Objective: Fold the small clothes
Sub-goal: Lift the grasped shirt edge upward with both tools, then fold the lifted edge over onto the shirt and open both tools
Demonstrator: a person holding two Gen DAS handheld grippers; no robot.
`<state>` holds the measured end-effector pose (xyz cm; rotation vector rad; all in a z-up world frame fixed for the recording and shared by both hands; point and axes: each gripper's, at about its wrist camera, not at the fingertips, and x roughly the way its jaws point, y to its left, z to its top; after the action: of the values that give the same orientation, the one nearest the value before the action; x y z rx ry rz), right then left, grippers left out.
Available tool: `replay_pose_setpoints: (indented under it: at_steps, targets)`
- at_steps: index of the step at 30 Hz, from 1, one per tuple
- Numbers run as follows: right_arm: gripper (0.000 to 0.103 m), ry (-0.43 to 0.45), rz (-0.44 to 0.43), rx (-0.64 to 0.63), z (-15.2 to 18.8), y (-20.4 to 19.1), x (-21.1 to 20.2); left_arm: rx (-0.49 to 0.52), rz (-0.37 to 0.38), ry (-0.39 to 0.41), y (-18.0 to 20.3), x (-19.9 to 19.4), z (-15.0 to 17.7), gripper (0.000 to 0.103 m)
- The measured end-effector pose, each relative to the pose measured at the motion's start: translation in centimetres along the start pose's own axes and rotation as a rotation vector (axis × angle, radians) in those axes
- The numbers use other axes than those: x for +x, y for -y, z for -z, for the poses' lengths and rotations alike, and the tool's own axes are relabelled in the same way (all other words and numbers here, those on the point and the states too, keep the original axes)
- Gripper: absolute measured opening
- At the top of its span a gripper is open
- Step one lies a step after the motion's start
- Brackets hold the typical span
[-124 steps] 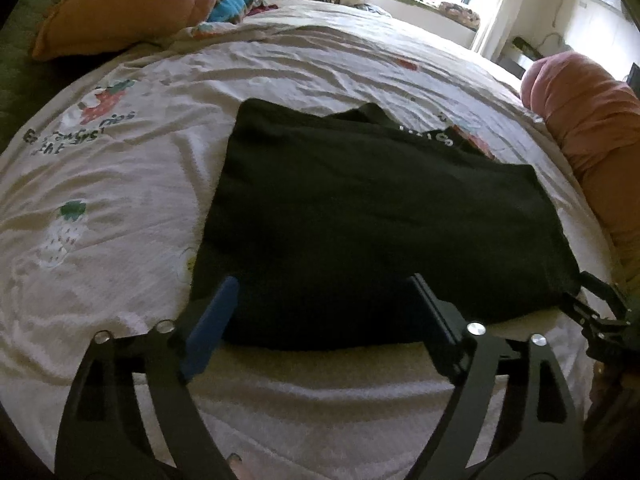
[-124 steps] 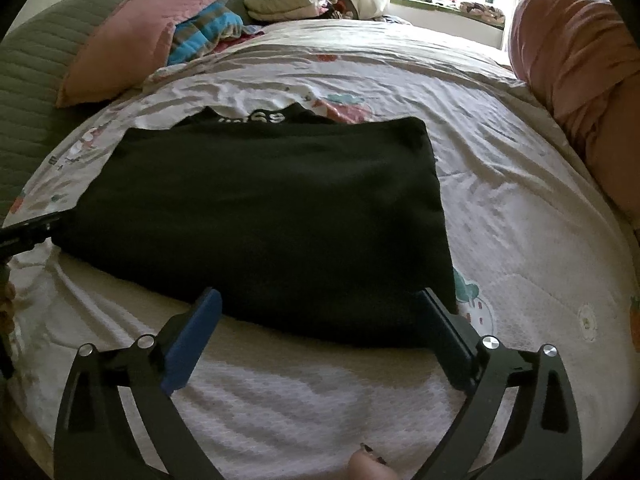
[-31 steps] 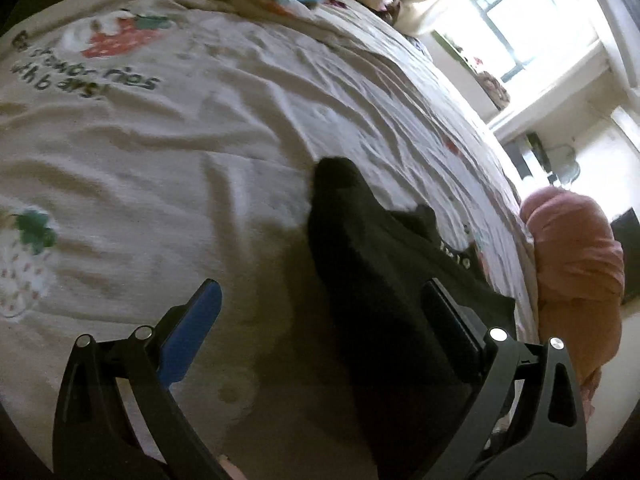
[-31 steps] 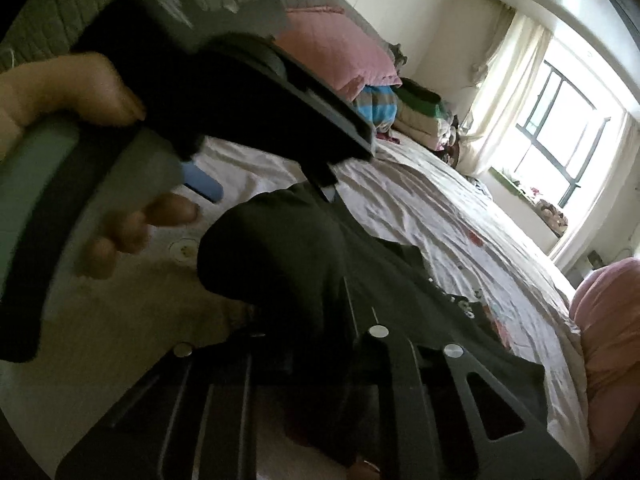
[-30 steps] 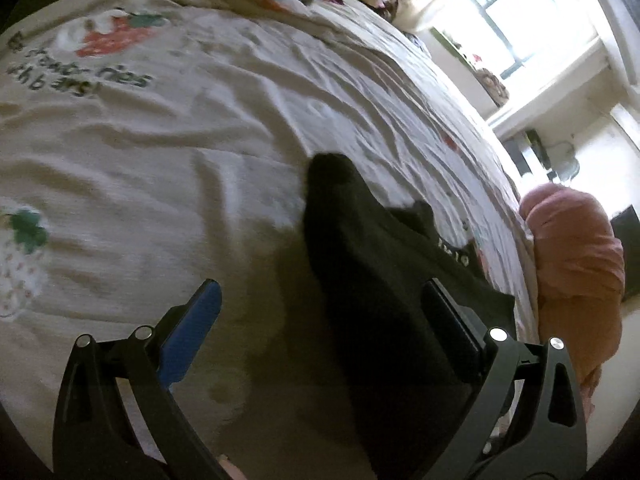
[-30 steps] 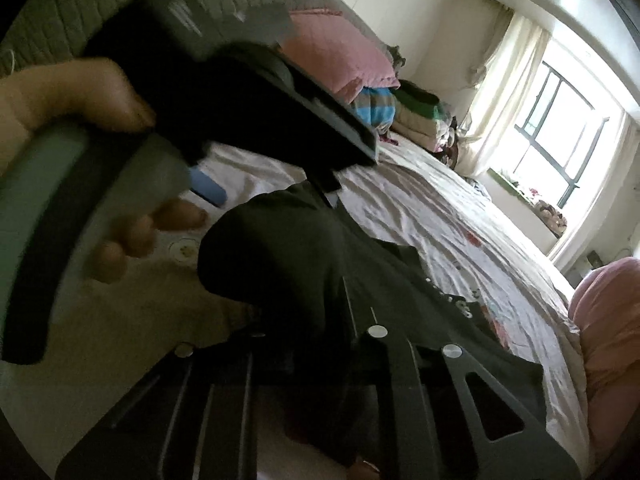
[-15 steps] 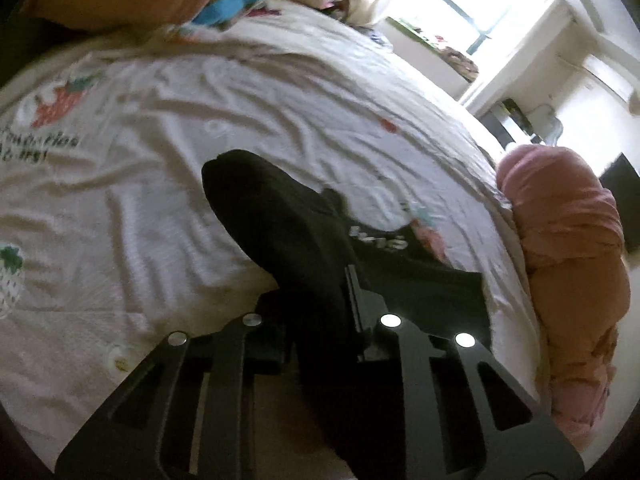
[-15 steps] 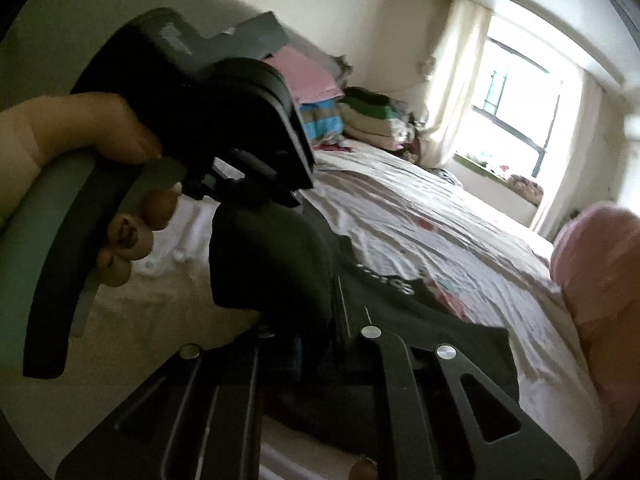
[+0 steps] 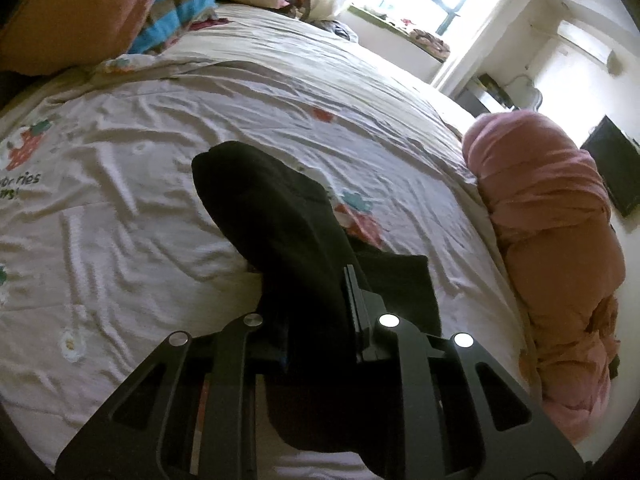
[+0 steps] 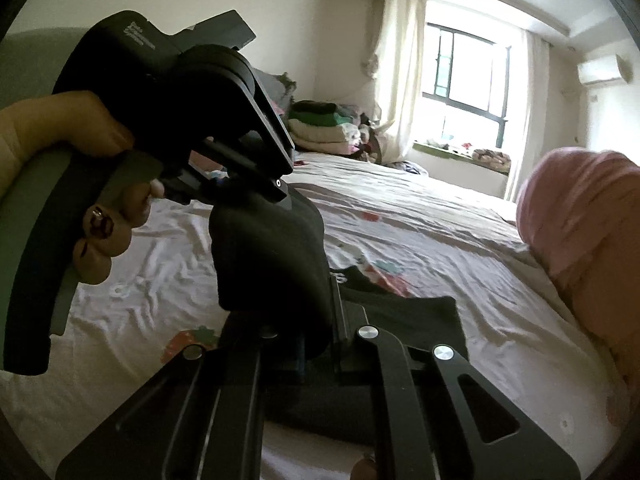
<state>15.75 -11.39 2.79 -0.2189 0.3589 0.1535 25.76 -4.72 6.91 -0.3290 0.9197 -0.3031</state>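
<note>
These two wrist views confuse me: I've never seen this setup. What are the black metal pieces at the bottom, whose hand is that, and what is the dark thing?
No robot here: a person carries a hand-held two-finger clamp in each hand, with a wide-angle camera on each looking along its fingers. The black struts at the bottom of each picture are that clamp's own frame. One picture comes from the left gripper, the other from the right gripper. In the right view, the hand is the person's left, holding the other tool. The dark thing is a black garment, partly lifted off a bed sheet printed with strawberries. Both clamps are shut on its edge. A pink bundle lies along the bed's side.
</note>
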Motion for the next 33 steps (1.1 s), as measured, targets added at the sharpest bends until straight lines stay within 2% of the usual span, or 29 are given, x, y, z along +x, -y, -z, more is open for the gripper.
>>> replay_pose_setpoints:
  at_steps: [11,20,23,25,27,30,33]
  targets:
    - [0.007,-0.062,0.014,0.115,2.8,4.2,-0.7,0.051,0.010,-0.071,4.4,3.6,1.5,0.013]
    - [0.007,-0.181,-0.018,0.253,5.2,7.1,0.8,0.053,0.005,-0.141,5.8,7.3,2.6,0.016]
    - [0.008,-0.221,-0.050,0.331,6.0,8.3,1.3,0.040,0.008,-0.164,5.8,8.5,2.9,0.029]
    - [0.008,-0.240,-0.073,0.382,6.4,9.0,1.6,0.029,0.026,-0.174,5.8,9.0,2.9,0.042]
    - [0.010,-0.260,-0.099,0.443,7.0,9.9,2.2,-0.008,0.072,-0.161,5.2,8.9,3.1,0.073]
    - [0.013,-0.304,-0.124,0.533,8.1,11.2,3.0,-0.076,0.153,-0.128,4.0,8.2,3.2,0.074]
    - [0.019,-0.361,-0.152,0.648,9.5,12.6,3.9,-0.073,0.113,-0.101,3.1,7.5,3.3,0.074]
